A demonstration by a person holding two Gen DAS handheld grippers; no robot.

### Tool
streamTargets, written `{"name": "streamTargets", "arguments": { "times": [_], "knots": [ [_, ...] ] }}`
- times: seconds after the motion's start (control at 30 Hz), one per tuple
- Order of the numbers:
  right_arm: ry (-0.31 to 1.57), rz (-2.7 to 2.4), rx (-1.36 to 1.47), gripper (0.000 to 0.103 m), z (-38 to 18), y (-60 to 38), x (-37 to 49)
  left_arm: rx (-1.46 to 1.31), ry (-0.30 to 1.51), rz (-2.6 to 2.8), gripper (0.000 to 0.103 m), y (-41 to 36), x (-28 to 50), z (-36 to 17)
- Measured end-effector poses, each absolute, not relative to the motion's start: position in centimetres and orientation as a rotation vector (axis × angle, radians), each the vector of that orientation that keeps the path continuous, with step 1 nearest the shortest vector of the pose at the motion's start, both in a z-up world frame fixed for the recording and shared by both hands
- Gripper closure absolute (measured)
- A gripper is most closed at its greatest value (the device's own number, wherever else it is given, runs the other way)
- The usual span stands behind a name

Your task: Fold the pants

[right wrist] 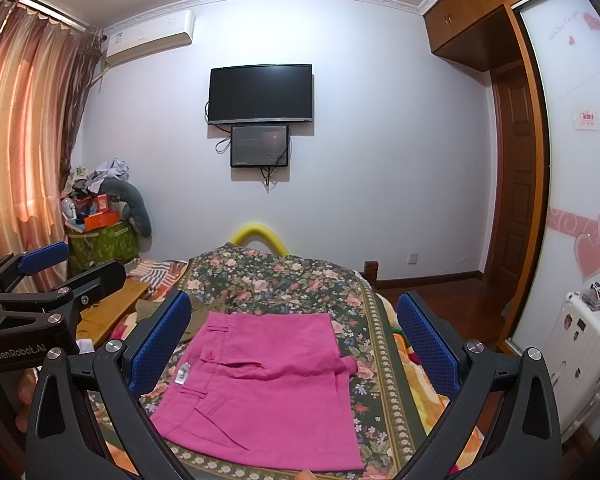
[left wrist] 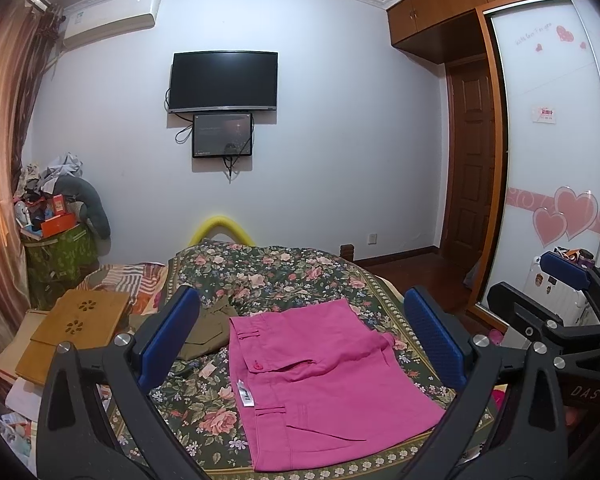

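Left gripper [left wrist: 300,332]: jaws spread wide, blue pads [left wrist: 168,336] facing each other across an open gap, nothing between them. Fingers level, pointing forward and slightly down. Seen from the right wrist view, it sits at the right gripper's left side, close by, at about the same height.

Right gripper [right wrist: 296,340]: jaws likewise wide apart, blue pads [right wrist: 428,344] parallel, gap unoccupied. From the left wrist view it lies just right of the left gripper, roughly parallel to it.
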State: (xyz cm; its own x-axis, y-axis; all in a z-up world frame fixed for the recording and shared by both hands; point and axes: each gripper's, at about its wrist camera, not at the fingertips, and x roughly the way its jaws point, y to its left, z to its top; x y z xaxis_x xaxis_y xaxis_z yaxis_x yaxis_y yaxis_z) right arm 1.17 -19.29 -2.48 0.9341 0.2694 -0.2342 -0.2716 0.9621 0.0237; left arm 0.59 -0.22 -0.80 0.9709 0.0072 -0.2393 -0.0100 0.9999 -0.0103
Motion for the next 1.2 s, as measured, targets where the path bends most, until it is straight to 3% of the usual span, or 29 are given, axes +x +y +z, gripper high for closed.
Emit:
{"name": "streamTargets", "arguments": {
  "times": [0.87,1.2],
  "knots": [
    [0.282,0.232,0.016,0.001,-3.5,-20.1,2.6,-0.003,0.276,0.029,0.000,0.0,3.3,-2.0],
    [0.504,0.210,0.075,0.001,-9.1,-22.7,9.5,-0.014,0.467,0.057,0.000,2.5,11.4,-7.9]
  ]
}}
